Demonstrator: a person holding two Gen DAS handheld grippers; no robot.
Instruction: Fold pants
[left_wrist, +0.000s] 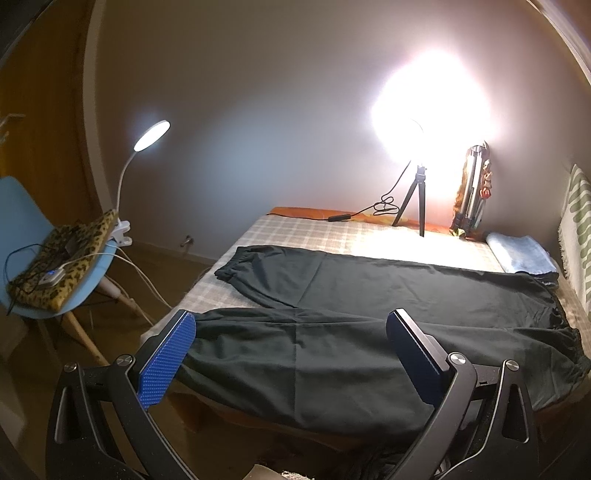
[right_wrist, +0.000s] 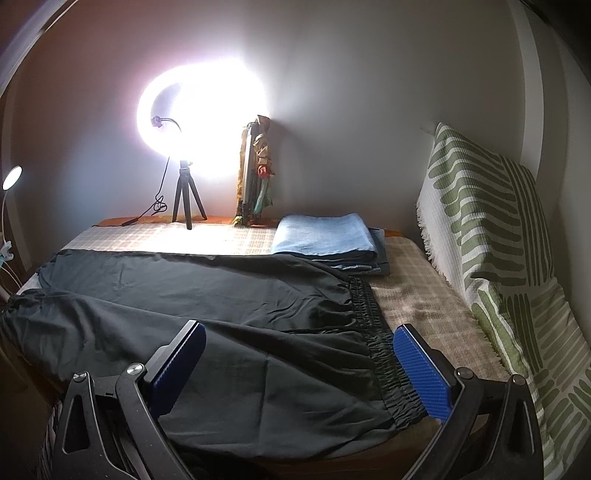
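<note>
I see the black, loose cotton pants (left_wrist: 369, 314) spread flat across the middle of both frames on the checked beige bedspread (right_wrist: 417, 295), legs running to the left and the gathered elastic waistband (right_wrist: 373, 325) at the right. My left gripper (left_wrist: 291, 354) hangs over the near leg with its blue-padded fingers wide apart, holding nothing; my right gripper (right_wrist: 299, 365) is likewise spread, one pad on each side of the waistband end. Behind the pants, at centre right of the right view, a folded light-blue towel stack (right_wrist: 325, 236) lies just beside the waistband. A glaring ring light on a small black tripod (right_wrist: 188, 199) stands at the far edge, washing out the wall around it. In the left view, a pale-blue chair (left_wrist: 22, 221) at the left holds a leopard-print cushion (left_wrist: 62, 258) and a clip-on white gooseneck lamp (left_wrist: 147, 136). A green-and-white patterned throw (right_wrist: 491, 229) fills the right. The bed's near edge is hidden behind the grippers.
</note>
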